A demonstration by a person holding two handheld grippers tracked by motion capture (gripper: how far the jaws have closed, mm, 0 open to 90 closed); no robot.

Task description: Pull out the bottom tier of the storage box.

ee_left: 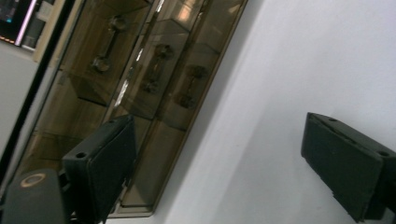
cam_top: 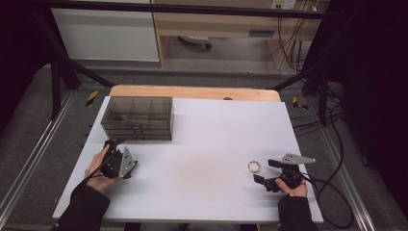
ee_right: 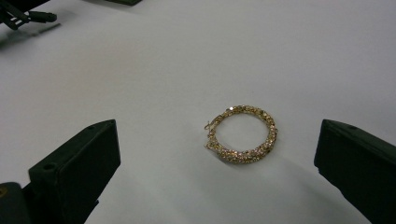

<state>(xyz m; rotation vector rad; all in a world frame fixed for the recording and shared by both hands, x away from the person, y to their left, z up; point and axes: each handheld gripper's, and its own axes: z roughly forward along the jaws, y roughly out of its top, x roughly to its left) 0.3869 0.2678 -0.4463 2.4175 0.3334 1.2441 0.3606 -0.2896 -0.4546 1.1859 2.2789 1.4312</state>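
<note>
Right now you are holding the right gripper [cam_top: 263, 171] wide open and empty, just right of the gold sparkly hoop bracelet [cam_top: 254, 167] lying flat on the white table [cam_top: 202, 144]. Far left of the bracelet, your left gripper [cam_top: 111, 143] is gaping empty before the smoky transparent plastic drawer box [cam_top: 137, 118].

No readable text, label or number anywhere
</note>
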